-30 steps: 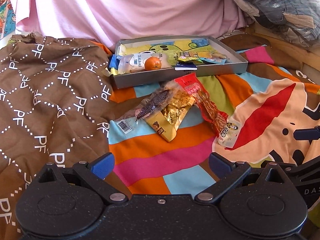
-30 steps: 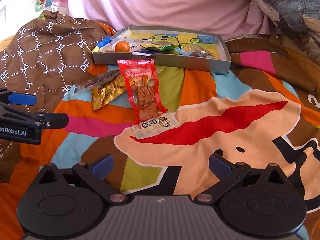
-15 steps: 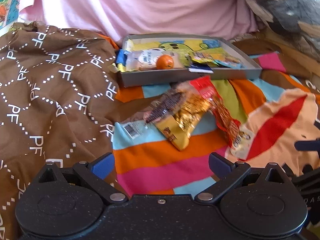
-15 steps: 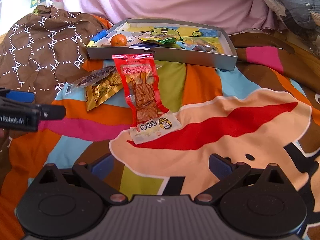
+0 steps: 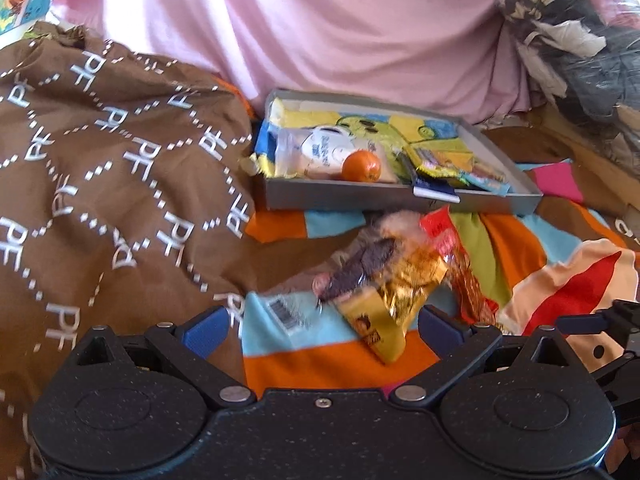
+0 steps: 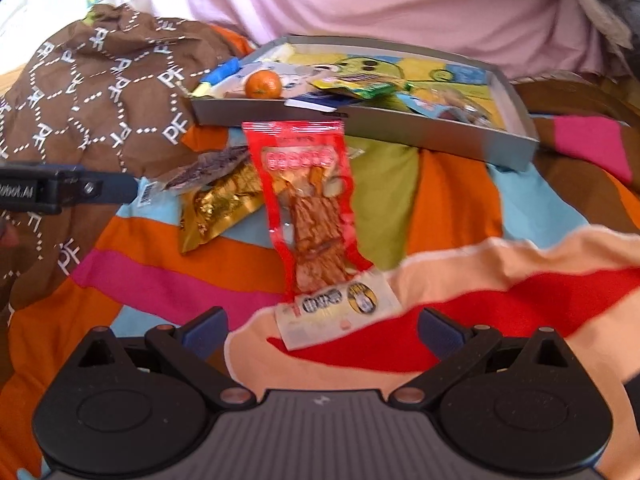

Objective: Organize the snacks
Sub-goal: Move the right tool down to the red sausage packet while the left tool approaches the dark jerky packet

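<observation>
Left claw [image 5: 324, 326] fingertips cut off; gold packet [image 5: 390, 300] blurred.

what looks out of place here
Three snack packets lie loose on the blanket in front of the grey tray, not in it: a red packet, a gold packet and a dark packet, overlapping.

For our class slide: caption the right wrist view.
Open right gripper nears a red snack packet on a striped blanket, grey tray behind.

Bright daylight, blown out at upper left — motion blur throughout, fisheye bending and dark corners.
</observation>
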Action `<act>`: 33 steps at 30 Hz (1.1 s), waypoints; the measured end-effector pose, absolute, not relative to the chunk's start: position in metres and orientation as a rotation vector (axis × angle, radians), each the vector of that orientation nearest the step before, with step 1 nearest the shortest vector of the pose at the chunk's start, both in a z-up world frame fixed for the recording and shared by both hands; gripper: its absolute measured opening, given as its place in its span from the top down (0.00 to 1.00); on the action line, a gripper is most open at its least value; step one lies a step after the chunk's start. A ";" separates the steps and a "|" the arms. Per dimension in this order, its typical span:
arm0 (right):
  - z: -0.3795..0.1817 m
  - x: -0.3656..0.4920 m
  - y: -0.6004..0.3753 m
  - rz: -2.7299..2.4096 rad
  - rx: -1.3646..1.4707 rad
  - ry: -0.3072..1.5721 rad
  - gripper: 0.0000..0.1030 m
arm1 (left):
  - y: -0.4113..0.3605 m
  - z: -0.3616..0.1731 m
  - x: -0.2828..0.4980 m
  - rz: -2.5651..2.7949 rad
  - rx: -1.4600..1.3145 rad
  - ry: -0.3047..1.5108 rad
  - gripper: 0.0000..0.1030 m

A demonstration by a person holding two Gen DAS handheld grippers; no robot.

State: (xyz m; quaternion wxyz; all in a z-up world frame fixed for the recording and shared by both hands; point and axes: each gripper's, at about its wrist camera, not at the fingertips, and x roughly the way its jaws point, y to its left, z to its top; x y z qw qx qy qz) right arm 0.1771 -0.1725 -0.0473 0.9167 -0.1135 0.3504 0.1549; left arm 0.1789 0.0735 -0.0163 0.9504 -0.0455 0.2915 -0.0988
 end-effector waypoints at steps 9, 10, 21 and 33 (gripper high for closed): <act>-0.047 0.204 -0.161 0.413 -0.342 0.663 0.00 | 0.075 -0.026 0.216 -0.336 -0.018 0.552 0.02; -0.046 0.207 -0.161 0.422 -0.346 0.656 0.00 | 0.077 -0.027 0.222 -0.353 -0.024 0.556 0.02; -0.050 0.242 -0.164 0.473 -0.326 0.667 0.12 | 0.086 -0.036 0.249 -0.503 -0.007 0.539 0.02; -0.060 0.246 -0.164 0.475 -0.216 0.685 0.20 | 0.087 -0.054 0.266 -0.555 0.042 0.640 0.06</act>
